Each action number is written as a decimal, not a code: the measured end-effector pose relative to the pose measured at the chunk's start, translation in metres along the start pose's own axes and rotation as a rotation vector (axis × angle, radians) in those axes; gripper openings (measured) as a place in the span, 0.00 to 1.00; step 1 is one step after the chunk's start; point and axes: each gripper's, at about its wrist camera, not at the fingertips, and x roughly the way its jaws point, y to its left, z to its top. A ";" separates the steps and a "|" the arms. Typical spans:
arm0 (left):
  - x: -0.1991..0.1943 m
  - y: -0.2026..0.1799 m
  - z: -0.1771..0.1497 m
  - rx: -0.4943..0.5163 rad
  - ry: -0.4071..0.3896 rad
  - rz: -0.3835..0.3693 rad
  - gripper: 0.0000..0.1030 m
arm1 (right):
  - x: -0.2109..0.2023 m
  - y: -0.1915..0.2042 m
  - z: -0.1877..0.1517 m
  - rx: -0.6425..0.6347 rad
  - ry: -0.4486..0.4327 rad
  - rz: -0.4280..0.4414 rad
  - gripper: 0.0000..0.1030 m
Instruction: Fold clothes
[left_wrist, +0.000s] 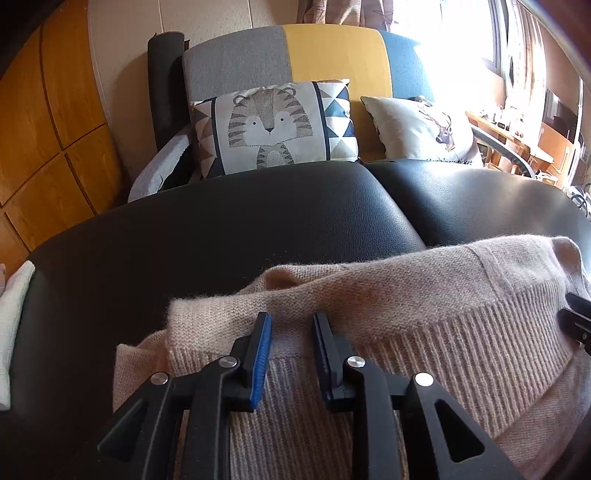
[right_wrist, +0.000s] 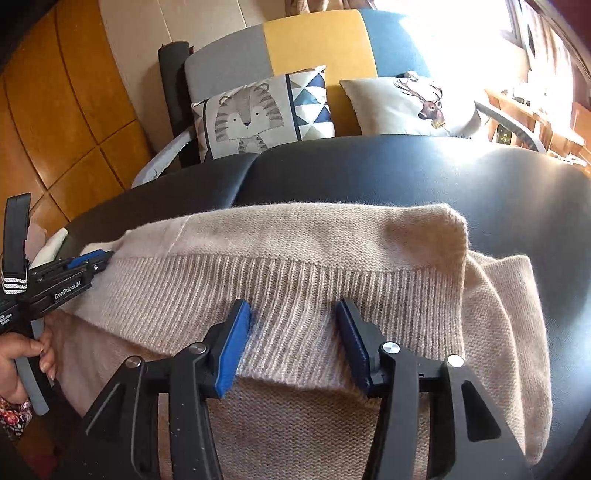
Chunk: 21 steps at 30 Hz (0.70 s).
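Both grippers hover, jaws parted and holding nothing: left gripper (left_wrist: 291, 325) narrow, right gripper (right_wrist: 293, 312) wider, over a beige sweater (right_wrist: 332, 266) folded on black cushions (left_wrist: 240, 221) at lower frame.

The sweater (right_wrist: 295, 266) lies on the cushion (right_wrist: 406, 173), two pillows (right_wrist: 258, 110) behind it on the sofa (right_wrist: 314, 40).

We see daylight flooding in from the window (left_wrist: 498, 40) at upper right, blown out to white glare; fisheye curvature bends edges, dark vignetted corners, focus otherwise sharp.
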 end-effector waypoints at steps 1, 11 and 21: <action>-0.004 0.001 0.000 -0.011 0.006 -0.005 0.22 | 0.000 0.002 -0.002 -0.011 -0.006 -0.008 0.51; -0.029 -0.016 -0.007 -0.034 -0.010 -0.059 0.22 | 0.001 0.005 -0.007 -0.034 -0.033 -0.026 0.52; -0.016 -0.023 -0.037 0.036 -0.077 -0.042 0.23 | -0.021 0.000 0.003 0.059 -0.071 0.034 0.52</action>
